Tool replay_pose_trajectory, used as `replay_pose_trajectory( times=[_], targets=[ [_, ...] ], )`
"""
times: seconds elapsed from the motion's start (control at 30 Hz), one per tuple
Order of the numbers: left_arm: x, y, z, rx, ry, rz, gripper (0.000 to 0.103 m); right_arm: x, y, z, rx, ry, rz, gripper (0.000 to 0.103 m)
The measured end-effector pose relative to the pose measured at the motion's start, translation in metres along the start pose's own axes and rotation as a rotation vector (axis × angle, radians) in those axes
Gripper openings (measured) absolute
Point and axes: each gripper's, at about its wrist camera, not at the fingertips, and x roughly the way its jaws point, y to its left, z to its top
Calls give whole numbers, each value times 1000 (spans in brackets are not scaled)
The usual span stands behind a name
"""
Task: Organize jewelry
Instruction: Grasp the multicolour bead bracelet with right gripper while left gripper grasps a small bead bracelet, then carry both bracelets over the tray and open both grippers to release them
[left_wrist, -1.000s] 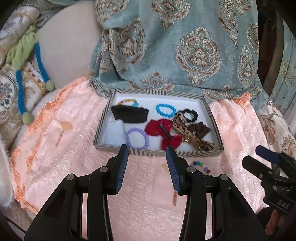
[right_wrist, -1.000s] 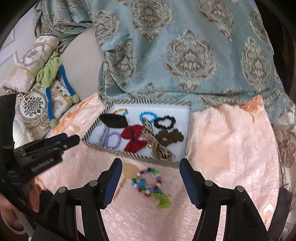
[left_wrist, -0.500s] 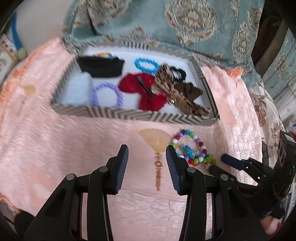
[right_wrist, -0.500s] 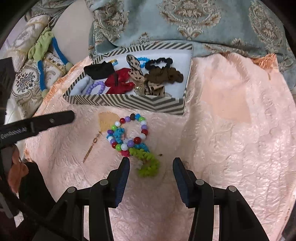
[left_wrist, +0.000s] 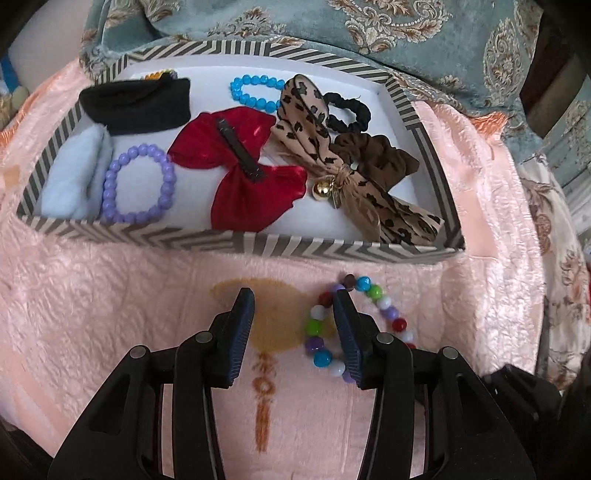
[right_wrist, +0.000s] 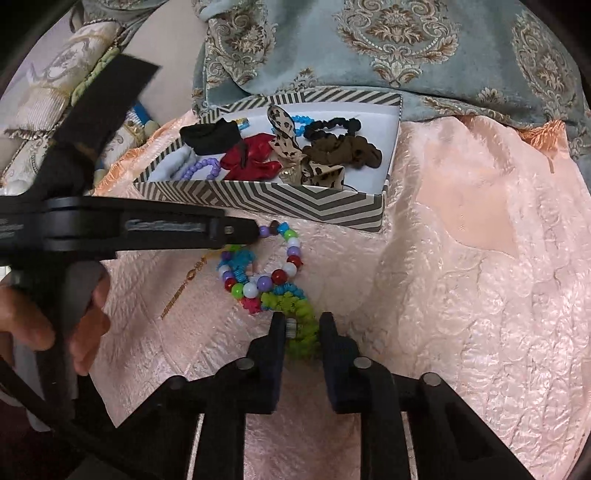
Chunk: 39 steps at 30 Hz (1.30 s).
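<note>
Quilted peach satin bedspread (right_wrist: 461, 295) carries, from left: left gripper (left_wrist: 293, 304), fingers apart beside a round multicoloured bead bracelet (right_wrist: 291, 254); right gripper (right_wrist: 302, 325), fingers closed on a knobbly green bracelet (right_wrist: 295, 306). Behind them sits a chevron-striped rectangular box (right_wrist: 295, 201) of fabric bows.

Left hand-held gripper (left_wrist: 293, 308) agape; right hand-held gripper (right_wrist: 302, 325) narrowly parted.
</note>
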Motion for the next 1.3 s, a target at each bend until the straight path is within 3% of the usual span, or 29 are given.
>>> replay_pose_trajectory(
  times=[0.07, 0.17, 0.33, 0.67, 1.0, 1.3],
  targets=[
    [3, -4, 1, 5, -1, 19, 43, -2, 0, -1, 0, -9, 0, 17],
    [4, -7, 2, 22, 4, 9, 8, -11, -1, 1, 7, -32, 3, 17],
    [-12, -1, 6, 0, -4, -57, 8, -41, 2, 10, -1, -102, -1, 17],
    [-80, 11, 11, 20, -114, -77, 8, -81, 7, 26, 9, -186, 4, 17],
    [-133, 35, 13, 17, -217, -15, 8, -103, 26, 50, -44, -229, -5, 17],
    [-146, 43, 21, 32, -254, 29, 8, -101, 33, 71, -70, -232, -9, 17]
  ],
)
